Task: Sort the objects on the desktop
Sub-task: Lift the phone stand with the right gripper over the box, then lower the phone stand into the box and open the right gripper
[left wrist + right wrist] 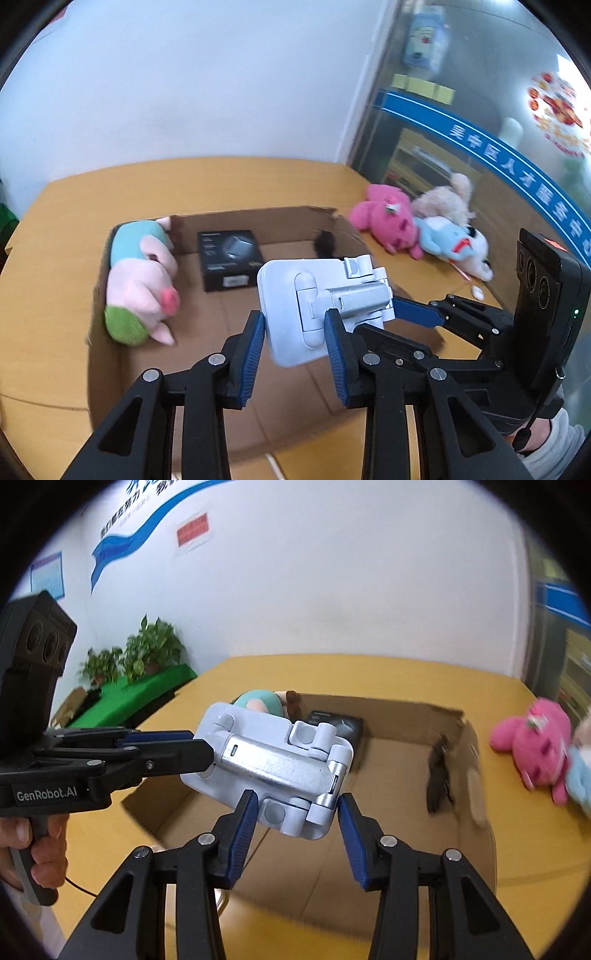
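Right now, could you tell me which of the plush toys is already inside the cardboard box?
The pale pink pig plush with the teal and green clothing lies inside the cardboard box; the hot-pink plush and its neighbours lie on the table outside.

Yellow wooden counter (258, 177); on it an open cardboard box (229, 221), beside it to the right a pink plush (384, 218), blue plush (447, 236), beige plush (447, 199).

Folded white-and-silver plastic phone stand (275, 764) held above the open brown cardboard box (480, 775) on the yellow wooden table (406, 672). Left gripper (207, 751) clamps its left edge; right gripper (295, 812) sits spread wide around its near end, right pad off it. Black rectangular carton (340, 725) inside the box, pink plush toy (535, 746) on the table to the right.
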The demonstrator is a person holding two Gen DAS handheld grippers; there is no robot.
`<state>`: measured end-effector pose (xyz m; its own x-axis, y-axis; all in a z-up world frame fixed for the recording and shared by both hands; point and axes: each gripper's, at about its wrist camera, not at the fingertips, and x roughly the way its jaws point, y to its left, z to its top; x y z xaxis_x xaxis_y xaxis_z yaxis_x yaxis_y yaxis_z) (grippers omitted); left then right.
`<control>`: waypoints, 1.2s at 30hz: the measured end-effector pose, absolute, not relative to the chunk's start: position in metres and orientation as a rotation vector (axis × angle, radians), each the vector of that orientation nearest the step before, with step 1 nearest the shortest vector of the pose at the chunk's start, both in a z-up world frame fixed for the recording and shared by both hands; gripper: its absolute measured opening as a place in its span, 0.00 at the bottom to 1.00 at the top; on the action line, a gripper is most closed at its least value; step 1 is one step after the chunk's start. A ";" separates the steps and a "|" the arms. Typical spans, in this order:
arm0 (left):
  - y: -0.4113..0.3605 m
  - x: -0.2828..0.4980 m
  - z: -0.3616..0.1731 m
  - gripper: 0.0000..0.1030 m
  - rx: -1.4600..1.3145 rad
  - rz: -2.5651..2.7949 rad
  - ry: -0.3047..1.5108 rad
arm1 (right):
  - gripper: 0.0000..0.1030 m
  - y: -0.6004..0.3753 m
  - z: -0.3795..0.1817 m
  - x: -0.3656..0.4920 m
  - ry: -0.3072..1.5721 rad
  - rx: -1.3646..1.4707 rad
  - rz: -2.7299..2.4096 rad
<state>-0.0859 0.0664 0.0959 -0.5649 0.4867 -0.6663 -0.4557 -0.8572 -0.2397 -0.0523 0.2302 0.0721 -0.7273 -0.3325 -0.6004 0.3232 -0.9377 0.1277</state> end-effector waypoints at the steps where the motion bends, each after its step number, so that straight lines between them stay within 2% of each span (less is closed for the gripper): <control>1: 0.064 -0.098 0.094 0.30 -1.047 2.394 -0.048 | 0.42 0.227 0.071 -0.063 -0.015 0.933 -2.621; 12: 0.061 -0.202 0.019 0.30 -1.338 2.292 -0.099 | 0.41 0.216 0.017 -0.182 -0.007 1.312 -2.456; 24: 0.078 -0.242 -0.059 0.30 -1.634 2.159 -0.129 | 0.41 0.213 -0.049 -0.216 0.003 1.653 -2.303; 30: 0.074 -0.243 -0.061 0.30 -1.648 2.185 -0.137 | 0.42 0.212 -0.055 -0.217 -0.050 1.673 -2.300; 33: 0.064 -0.236 -0.044 0.32 -1.612 2.268 -0.110 | 0.44 0.212 -0.043 -0.209 -0.038 1.641 -2.320; 36: 0.052 -0.219 -0.011 0.36 -1.492 2.341 -0.132 | 0.58 0.223 -0.011 -0.186 -0.057 1.531 -2.428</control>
